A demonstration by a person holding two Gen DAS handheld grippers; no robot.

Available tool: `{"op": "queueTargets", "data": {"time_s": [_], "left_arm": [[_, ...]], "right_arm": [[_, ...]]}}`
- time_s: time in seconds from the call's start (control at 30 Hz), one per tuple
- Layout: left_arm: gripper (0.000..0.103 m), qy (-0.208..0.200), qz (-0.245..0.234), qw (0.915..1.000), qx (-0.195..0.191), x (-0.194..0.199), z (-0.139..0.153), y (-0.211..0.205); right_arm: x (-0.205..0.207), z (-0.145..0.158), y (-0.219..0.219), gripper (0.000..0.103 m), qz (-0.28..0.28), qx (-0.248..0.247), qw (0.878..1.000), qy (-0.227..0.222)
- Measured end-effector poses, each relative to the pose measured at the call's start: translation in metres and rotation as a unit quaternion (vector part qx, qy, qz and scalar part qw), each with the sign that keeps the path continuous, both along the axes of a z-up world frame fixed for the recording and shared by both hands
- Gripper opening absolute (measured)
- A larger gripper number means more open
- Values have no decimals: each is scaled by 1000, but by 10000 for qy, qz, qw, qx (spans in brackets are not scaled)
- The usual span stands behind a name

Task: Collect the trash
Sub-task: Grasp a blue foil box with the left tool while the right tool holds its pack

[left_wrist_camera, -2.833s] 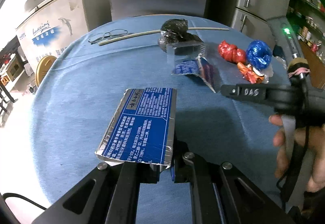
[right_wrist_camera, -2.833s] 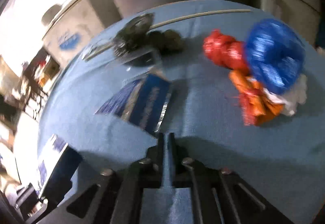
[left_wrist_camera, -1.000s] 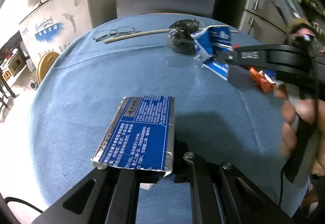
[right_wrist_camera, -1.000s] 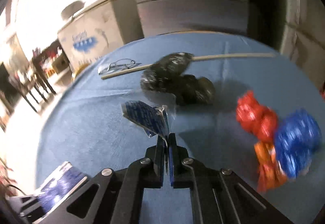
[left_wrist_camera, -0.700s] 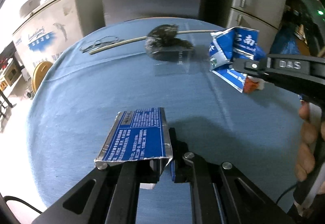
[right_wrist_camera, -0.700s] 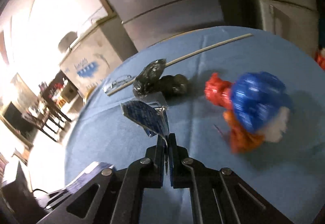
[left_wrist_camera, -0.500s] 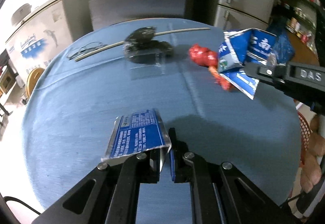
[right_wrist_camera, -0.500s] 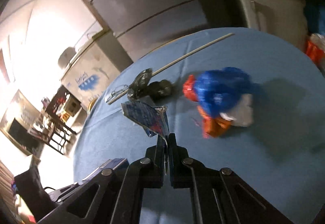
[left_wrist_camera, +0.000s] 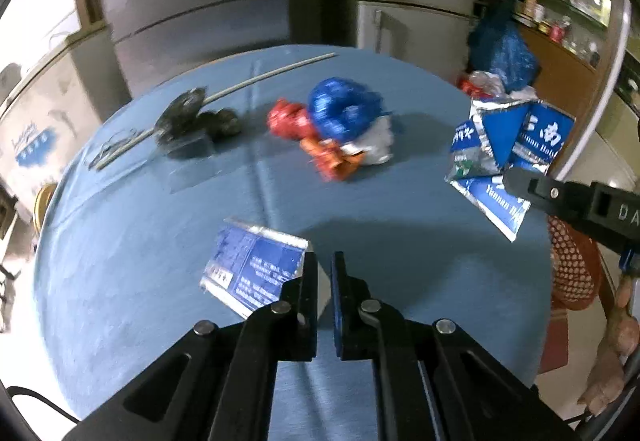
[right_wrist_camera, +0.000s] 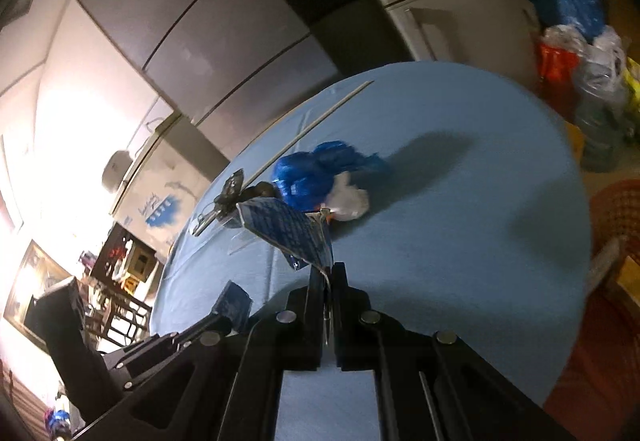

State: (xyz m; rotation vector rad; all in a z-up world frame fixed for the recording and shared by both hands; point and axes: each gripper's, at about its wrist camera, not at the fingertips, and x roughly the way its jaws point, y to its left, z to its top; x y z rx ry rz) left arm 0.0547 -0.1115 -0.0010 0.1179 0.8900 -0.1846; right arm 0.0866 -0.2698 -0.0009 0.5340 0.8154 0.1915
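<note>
A crumpled blue foil-lined carton (right_wrist_camera: 294, 231) — silver inside, printed outside — is pinched in the right gripper (right_wrist_camera: 328, 277) above the blue tablecloth (right_wrist_camera: 460, 201). The left gripper (left_wrist_camera: 324, 273) pinches a flattened blue carton (left_wrist_camera: 256, 267); knotted plastic bags (left_wrist_camera: 340, 129) lie beyond.

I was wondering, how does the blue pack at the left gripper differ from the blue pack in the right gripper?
The flat pack at the left gripper is a smooth rectangle, while the crumpled pack pinched in the right gripper is folded open and shows its silver lining. The flat pack sits low over the middle of the table; the crumpled pack hangs at its edge. Both are blue foil with white print.
</note>
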Motion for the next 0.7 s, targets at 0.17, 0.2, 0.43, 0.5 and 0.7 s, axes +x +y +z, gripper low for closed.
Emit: {"op": "queueTargets", "data": {"time_s": [0.17, 0.2, 0.43, 0.5, 0.7], "left_arm": [[3, -69, -273, 9993, -232, 1, 16, -25], [3, -68, -367, 9986, -363, 2, 21, -30], [1, -203, -608, 9956, -683, 4, 40, -46], [1, -199, -509, 9962, -683, 7, 43, -41], [88, -288, -120, 9995, -89, 6, 16, -4]], "right_arm": [[-19, 10, -31, 4, -304, 52, 9995, -120], [-24, 12, -41, 4, -401, 60, 9991, -147], [-49, 14, -85, 4, -843, 152, 9962, -149], [-55, 11, -94, 4, -939, 211, 9953, -113], [-62, 7, -104, 4, -976, 291, 9947, -108]]}}
